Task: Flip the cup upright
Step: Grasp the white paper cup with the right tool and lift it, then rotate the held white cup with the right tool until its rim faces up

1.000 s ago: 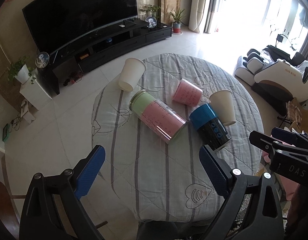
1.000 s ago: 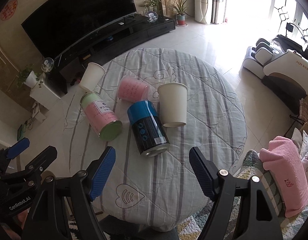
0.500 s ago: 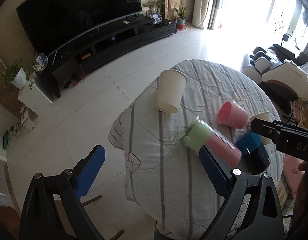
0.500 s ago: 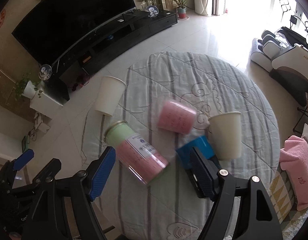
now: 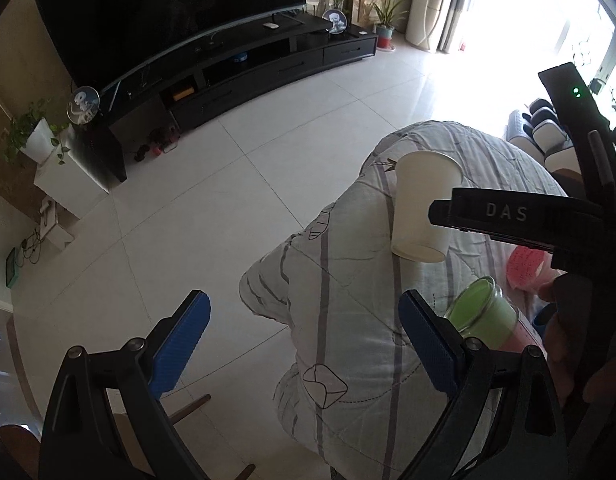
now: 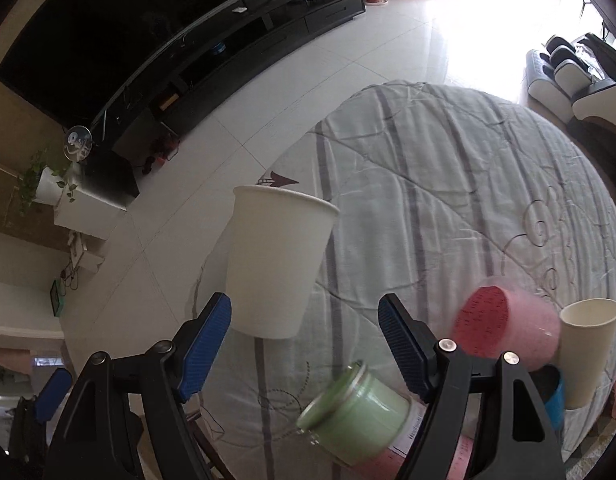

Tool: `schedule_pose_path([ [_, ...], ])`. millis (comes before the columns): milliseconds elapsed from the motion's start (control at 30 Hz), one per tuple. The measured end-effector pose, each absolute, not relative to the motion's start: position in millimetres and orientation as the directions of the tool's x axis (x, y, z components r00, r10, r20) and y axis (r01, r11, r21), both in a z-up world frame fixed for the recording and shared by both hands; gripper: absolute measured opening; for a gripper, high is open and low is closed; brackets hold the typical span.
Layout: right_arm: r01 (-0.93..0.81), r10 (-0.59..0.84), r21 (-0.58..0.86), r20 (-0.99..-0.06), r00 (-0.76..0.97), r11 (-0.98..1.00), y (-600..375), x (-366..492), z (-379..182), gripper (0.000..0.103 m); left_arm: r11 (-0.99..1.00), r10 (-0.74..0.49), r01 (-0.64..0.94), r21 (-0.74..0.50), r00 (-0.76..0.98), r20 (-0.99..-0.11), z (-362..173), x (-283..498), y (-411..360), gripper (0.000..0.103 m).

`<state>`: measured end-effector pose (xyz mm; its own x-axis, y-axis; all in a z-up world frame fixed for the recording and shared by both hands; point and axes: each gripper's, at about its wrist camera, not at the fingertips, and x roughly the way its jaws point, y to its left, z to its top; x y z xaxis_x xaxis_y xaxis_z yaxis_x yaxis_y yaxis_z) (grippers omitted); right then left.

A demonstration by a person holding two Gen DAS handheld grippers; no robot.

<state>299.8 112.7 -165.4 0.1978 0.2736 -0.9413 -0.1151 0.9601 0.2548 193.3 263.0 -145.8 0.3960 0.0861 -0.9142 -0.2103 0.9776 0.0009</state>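
as the right gripper (image 6: 304, 344) swung in over the last second, jaws wide apart and empty, the white paper cup (image 6: 274, 264) ended up lined up just ahead of them, lying on its side near the table (image 6: 448, 168) edge. left gripper (image 5: 304, 344), also spread and empty, drifted off over the floor. grasp looked imminent, flip not started.

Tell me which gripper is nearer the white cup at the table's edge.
Right. The right gripper is open just short of the white cup; the left gripper hangs off the table, farther away.
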Motion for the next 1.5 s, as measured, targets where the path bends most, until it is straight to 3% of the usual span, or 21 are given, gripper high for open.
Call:
schedule_pose_path([
  [267,-0.068,0.308,0.302,-0.945,0.107,0.951,147,319,-217,0.077,0.966,0.069,-0.257,-0.027,0.358,-0.931,-166,192,275,0.097],
  [333,-0.061,0.303,0.298,-0.950,0.078,0.952,152,320,-225,0.060,0.962,0.062,-0.269,-0.039,0.356,-0.932,-166,188,278,0.097],
  [933,-0.120,0.327,0.308,-0.923,0.205,0.944,98,299,-152,0.060,0.967,0.038,-0.247,-0.067,0.397,-0.917,-140,172,260,0.097],
  [1200,-0.138,0.311,0.286,-0.926,0.214,0.948,36,246,-116,0.060,0.970,0.017,-0.226,-0.088,0.422,-0.906,-124,141,218,0.097],
  [1500,-0.147,0.300,0.277,-0.940,0.162,0.949,-17,171,-122,0.060,0.974,0.007,-0.209,-0.090,0.422,-0.906,-123,92,155,0.097],
])
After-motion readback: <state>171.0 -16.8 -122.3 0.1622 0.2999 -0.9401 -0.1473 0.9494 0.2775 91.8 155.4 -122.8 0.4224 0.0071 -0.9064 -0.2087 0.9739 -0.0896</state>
